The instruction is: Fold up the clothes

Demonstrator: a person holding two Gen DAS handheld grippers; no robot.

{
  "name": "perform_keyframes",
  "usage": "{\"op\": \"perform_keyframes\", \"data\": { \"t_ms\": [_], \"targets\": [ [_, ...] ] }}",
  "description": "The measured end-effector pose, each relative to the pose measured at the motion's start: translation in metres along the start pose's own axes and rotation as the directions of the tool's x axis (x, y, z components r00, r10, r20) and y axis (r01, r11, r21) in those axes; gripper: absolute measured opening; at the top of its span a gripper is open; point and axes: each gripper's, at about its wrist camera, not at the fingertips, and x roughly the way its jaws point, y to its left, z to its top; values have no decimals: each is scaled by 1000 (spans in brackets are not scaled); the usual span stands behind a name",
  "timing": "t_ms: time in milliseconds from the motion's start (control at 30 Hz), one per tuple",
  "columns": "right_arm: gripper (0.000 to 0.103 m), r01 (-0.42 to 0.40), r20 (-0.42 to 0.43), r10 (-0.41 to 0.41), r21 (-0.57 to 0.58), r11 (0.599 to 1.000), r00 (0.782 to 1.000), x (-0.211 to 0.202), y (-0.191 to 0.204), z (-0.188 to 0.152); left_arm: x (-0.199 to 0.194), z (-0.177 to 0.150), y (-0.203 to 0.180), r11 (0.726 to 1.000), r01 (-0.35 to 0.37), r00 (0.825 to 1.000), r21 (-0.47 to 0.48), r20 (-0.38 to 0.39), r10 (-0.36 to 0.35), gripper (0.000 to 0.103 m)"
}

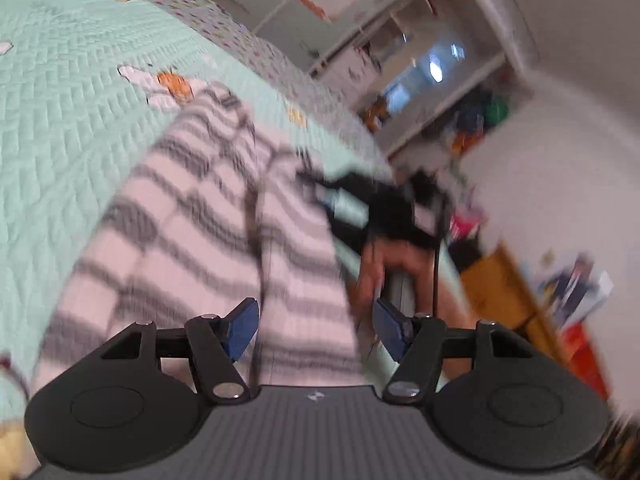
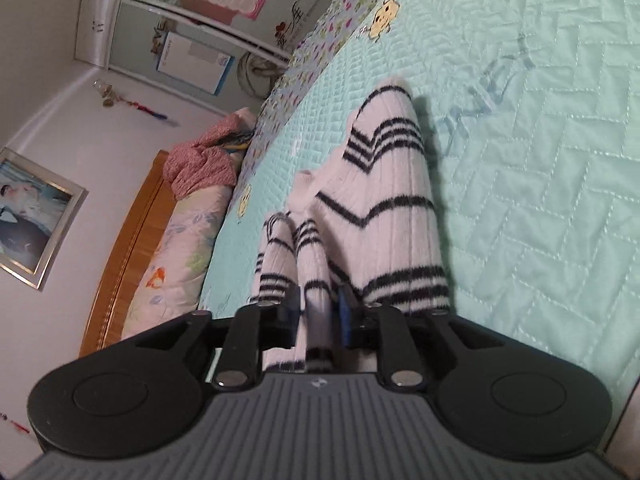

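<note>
A white knit sweater with dark stripes [image 2: 384, 208] lies lengthwise on a mint quilted bedspread [image 2: 540, 160]. My right gripper [image 2: 319, 314] is shut on a raised fold of the sweater at its near end, and the fabric fills the gap between the blue pads. In the blurred left wrist view the same sweater [image 1: 192, 216] stretches away under my left gripper [image 1: 316, 330], whose blue pads stand wide apart with nothing pinched. At the sweater's right edge a person's hand [image 1: 386, 268] holds the other tool's black body [image 1: 384, 204].
The bedspread [image 1: 60, 120] has a patterned border and cartoon patches. A wooden headboard [image 2: 128, 264], a floral pillow [image 2: 180, 248] and a pink garment [image 2: 200, 160] sit at the left. Shelves [image 1: 420, 64] and clutter line the wall beyond the bed's edge.
</note>
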Motion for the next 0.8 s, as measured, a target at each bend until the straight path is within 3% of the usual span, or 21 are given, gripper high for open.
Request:
{"op": "perform_keyframes", "data": {
  "t_ms": [167, 333, 633, 667, 700, 733, 800],
  "targets": [
    [24, -17, -19, 17, 5, 1000, 1000, -1, -1, 3, 45, 52, 19, 986, 58, 998, -158, 12, -57, 65],
    [24, -35, -30, 36, 14, 999, 999, 5, -6, 3, 86, 70, 45, 939, 60, 996, -338, -39, -77, 65],
    [24, -40, -47, 40, -2, 999, 998, 9, -6, 8, 112, 78, 44, 947, -4, 990, -320, -135, -41, 62],
    [24, -37, -50, 36, -9, 999, 998, 10, -5, 9, 119, 80, 45, 948, 3, 986, -319, -156, -55, 51],
    [24, -33, -55, 32, -20, 999, 998, 13, -2, 9, 126, 82, 46, 949, 9, 982, -316, -178, -68, 21],
    [20, -24, -63, 22, -40, 999, 998, 15, 2, 10, 129, 80, 48, 945, 3, 980, -327, -188, -68, 7],
    [6, -12, -55, 9, -65, 998, 998, 18, 7, 12, 128, 76, 49, 940, -17, 983, -340, -176, -45, 8]
  ]
}}
